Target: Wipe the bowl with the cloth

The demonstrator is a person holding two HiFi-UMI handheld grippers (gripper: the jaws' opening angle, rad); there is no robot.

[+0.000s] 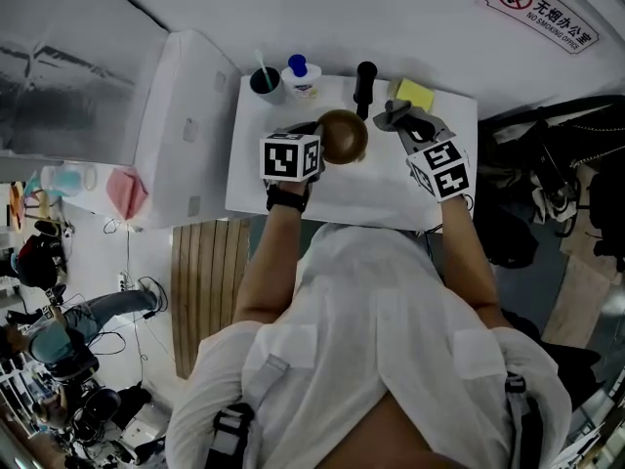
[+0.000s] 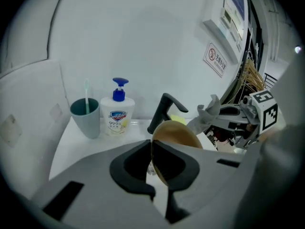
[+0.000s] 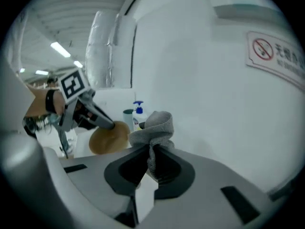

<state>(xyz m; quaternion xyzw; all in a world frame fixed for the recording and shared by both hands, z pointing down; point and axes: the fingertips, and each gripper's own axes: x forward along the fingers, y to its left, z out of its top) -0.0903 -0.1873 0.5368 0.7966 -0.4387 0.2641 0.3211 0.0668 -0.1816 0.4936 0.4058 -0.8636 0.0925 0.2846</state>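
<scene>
Bowl (image 1: 342, 135), brown and tipped on edge, was held over the white counter (image 1: 293, 198), its rim pinched in the nearly closed left claw (image 2: 151, 166). Near it, the right claw (image 3: 147, 168) was clamped on the bunched grey cloth (image 3: 155, 125), which was not yet touching the bowl. So thin a rim grip would likely let the bowl swivel or slip under a hard wipe, and the faucet (image 1: 364, 86) stood close enough to be knocked.
</scene>
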